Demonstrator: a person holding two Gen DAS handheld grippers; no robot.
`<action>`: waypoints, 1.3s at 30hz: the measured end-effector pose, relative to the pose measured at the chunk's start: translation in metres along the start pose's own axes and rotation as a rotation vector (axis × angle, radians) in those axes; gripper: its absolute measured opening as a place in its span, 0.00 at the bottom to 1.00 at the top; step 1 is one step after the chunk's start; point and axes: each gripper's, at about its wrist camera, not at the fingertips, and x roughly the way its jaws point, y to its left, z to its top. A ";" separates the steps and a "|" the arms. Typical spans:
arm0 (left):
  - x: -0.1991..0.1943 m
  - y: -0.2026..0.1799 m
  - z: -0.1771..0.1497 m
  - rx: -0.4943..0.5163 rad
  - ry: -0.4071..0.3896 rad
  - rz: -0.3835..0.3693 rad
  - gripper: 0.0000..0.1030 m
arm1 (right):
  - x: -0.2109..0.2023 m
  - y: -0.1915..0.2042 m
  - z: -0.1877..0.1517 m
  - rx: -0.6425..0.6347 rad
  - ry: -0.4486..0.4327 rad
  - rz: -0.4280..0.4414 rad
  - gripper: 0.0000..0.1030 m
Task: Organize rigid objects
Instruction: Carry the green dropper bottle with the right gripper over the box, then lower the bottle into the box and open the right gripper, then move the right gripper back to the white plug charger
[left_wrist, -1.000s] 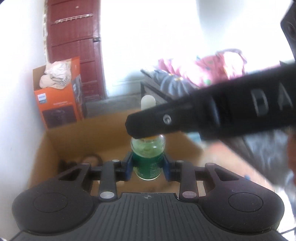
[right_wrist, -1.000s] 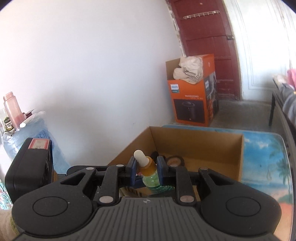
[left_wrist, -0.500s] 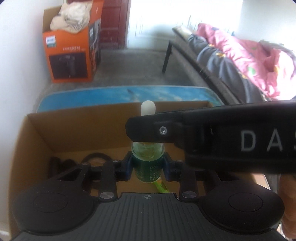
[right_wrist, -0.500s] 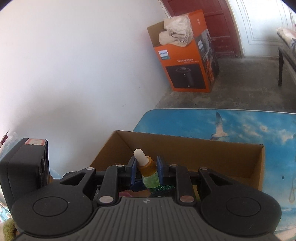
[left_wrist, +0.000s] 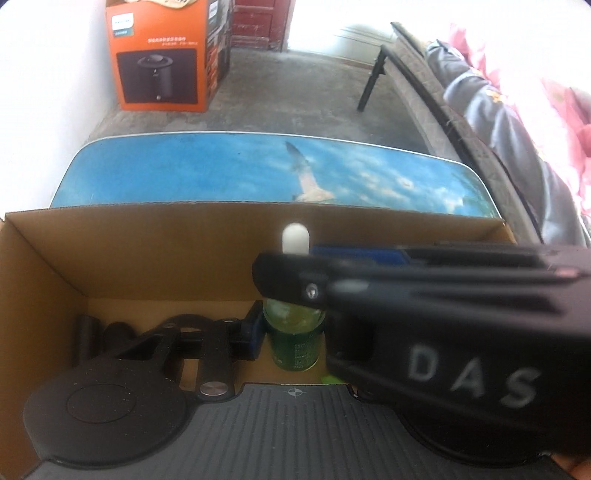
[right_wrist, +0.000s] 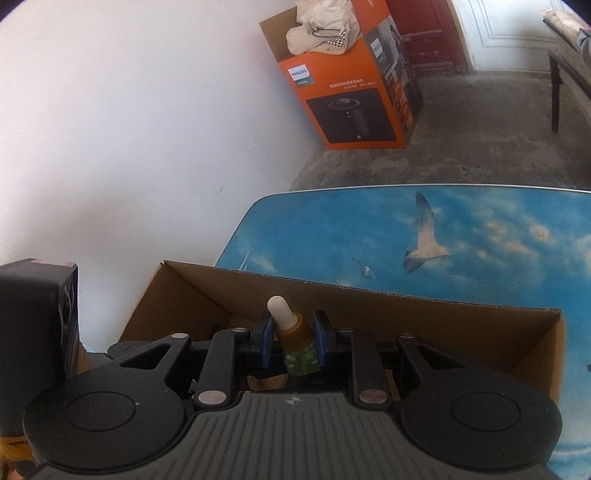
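A small dropper bottle (left_wrist: 293, 345) has a green glass body, an amber collar (right_wrist: 291, 332) and a white rubber bulb (left_wrist: 295, 240). It stands upright over the inside of an open cardboard box (left_wrist: 147, 251). My left gripper (left_wrist: 293, 332) is shut on the green body; only its left blue pad (left_wrist: 255, 332) shows. My right gripper (right_wrist: 291, 338) is shut on the amber collar just under the bulb. In the left wrist view the right gripper (left_wrist: 291, 271) reaches in from the right, crosses the bottle's neck and hides my left gripper's right finger.
The box (right_wrist: 406, 310) sits on a blue table (right_wrist: 480, 229) printed with sky and gulls. Dark objects (left_wrist: 92, 332) lie on its floor at the left. An orange appliance carton (left_wrist: 162, 55) stands on the floor by the white wall; a dark bench (left_wrist: 424, 74) runs along the right.
Both grippers have moved forward and down with the bottle and now look down into the box. The bottle stays held by both throughout.
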 end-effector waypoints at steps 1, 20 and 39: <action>0.004 0.001 0.001 -0.006 0.005 -0.003 0.31 | 0.003 0.000 -0.001 -0.006 0.005 -0.008 0.25; -0.041 0.003 -0.015 -0.077 -0.059 -0.083 0.66 | -0.043 0.009 -0.010 0.024 -0.076 -0.001 0.51; -0.204 -0.004 -0.184 0.238 -0.308 -0.212 0.98 | -0.257 0.039 -0.203 0.203 -0.304 0.330 0.58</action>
